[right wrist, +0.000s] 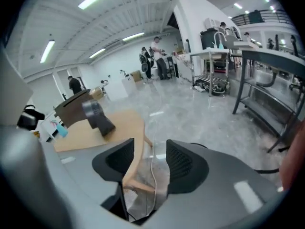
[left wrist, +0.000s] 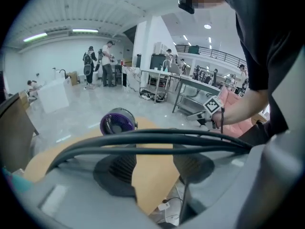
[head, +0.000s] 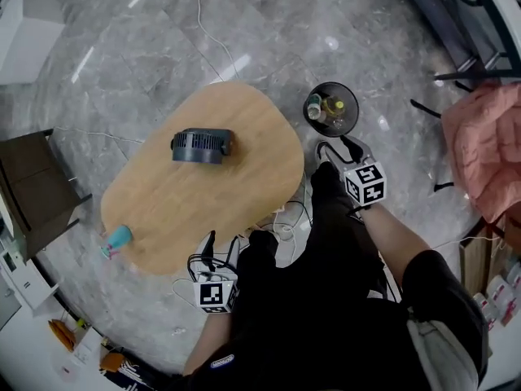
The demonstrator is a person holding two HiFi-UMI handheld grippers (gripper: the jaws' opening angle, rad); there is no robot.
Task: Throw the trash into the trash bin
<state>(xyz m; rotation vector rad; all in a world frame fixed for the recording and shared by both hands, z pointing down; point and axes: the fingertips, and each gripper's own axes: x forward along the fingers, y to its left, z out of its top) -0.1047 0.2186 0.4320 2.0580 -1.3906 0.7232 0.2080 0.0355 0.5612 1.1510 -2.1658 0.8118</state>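
Bottles (head: pixel 329 109) sit in the bin (head: pixel 352 96), at 2 o'clock off the table (head: pixel 203 206). Your right gripper (head: pixel 338 149) hangs at the bin's 6 o'clock, jaws half apart and empty. Left gripper (head: pixel 212 255) is parked at the table's 6 o'clock, jaws apart and empty, likely spare.

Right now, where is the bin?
Head view: the bin stands on the floor off the table's right end, just beyond the right gripper.

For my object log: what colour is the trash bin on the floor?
Black trash bin, clearest in the head view.
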